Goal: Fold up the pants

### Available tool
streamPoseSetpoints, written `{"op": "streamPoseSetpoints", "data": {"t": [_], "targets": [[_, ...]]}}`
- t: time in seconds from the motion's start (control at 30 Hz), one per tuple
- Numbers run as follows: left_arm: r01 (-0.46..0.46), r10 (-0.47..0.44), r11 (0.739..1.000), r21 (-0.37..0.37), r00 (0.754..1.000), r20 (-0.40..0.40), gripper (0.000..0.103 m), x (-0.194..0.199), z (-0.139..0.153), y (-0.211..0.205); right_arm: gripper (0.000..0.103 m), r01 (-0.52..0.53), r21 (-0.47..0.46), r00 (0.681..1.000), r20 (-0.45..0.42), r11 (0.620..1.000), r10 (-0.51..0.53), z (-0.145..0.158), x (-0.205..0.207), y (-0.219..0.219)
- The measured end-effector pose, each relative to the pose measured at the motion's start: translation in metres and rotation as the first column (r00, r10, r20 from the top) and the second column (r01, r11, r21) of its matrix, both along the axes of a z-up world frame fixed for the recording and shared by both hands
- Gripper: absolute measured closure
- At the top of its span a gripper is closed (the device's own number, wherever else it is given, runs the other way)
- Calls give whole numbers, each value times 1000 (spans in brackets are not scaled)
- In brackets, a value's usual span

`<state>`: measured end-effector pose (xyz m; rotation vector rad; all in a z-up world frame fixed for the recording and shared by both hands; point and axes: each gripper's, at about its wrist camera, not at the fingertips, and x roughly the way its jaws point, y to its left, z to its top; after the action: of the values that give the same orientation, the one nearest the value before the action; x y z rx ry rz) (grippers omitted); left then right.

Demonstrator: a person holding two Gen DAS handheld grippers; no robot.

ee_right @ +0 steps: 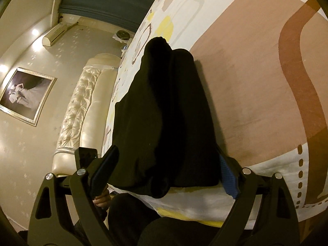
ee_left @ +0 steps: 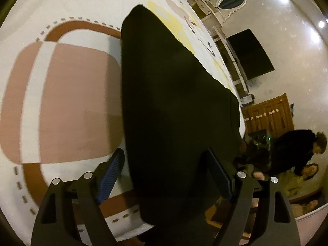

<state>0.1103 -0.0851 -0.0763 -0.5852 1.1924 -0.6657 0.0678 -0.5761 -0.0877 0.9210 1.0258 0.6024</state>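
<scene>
Straddling the near end of the black pants (ee_left: 174, 106), my left gripper (ee_left: 166, 176) stands wide, its blue-padded fingers (ee_left: 110, 176) either side of the cloth and nothing pinched as far as I can see. My right gripper (ee_right: 168, 172) is wide too, the pants (ee_right: 164, 110) lying between its fingers, with the right pad partly buried behind the fabric. The pants lie lengthwise on the patterned bedspread (ee_left: 67, 102), already doubled leg over leg by my reckoning, the near end at the bed's near edge and the far end reaching toward the yellow patches.

To do this step well, I judge each gripper should close on all layers at the near corners, not just the top one, then both should lift together and carry the end evenly to the far end so the fold lands square.

Hard to read: the cloth is so dark that seams, waistband and layer edges vanish, so I cannot tell which end is the waist. The near hem is hidden below my left fingers. The padded headboard (ee_right: 82, 110) shows only in the right view.
</scene>
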Motion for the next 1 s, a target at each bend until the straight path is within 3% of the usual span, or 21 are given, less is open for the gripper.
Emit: {"op": "streamPoseSetpoints", "data": {"t": [0.07, 0.13, 0.17, 0.3, 0.37, 0.53, 0.83, 1.0], "targets": [[0, 0, 1000, -1, 1000, 10, 30, -2, 2, -2, 17, -3, -17, 1000, -2, 1000, 3, 1, 1, 2], [10, -10, 1000, 20, 1000, 13, 39, -3, 1, -6, 35, -10, -45, 1000, -17, 999, 9, 1, 4, 9], [7, -7, 1000, 27, 1000, 13, 45, -2, 1, -7, 52, -17, -43, 1000, -27, 999, 16, -4, 5, 8], [16, -18, 999, 49, 999, 28, 60, -3, 3, -4, 63, -24, -43, 999, -23, 999, 23, -6, 4, 15], [15, -17, 998, 65, 999, 42, 67, -3, 6, -4, 65, -21, -56, 1000, -12, 998, 21, -3, 3, 19], [-7, 3, 996, 90, 999, 49, 72, -1, 14, -2, 68, -6, -73, 1000, -2, 997, 6, 6, 2, 27], [-62, 52, 988, 142, 996, 79, 73, -1, 25, 32, 69, -62, -73, 998, 10, 995, 63, 10, 14, 62], [-101, 92, 986, 135, 993, 68, 73, -5, 25, 59, 69, -94, -64, 995, 10, 994, 95, 7, 24, 84]]}}
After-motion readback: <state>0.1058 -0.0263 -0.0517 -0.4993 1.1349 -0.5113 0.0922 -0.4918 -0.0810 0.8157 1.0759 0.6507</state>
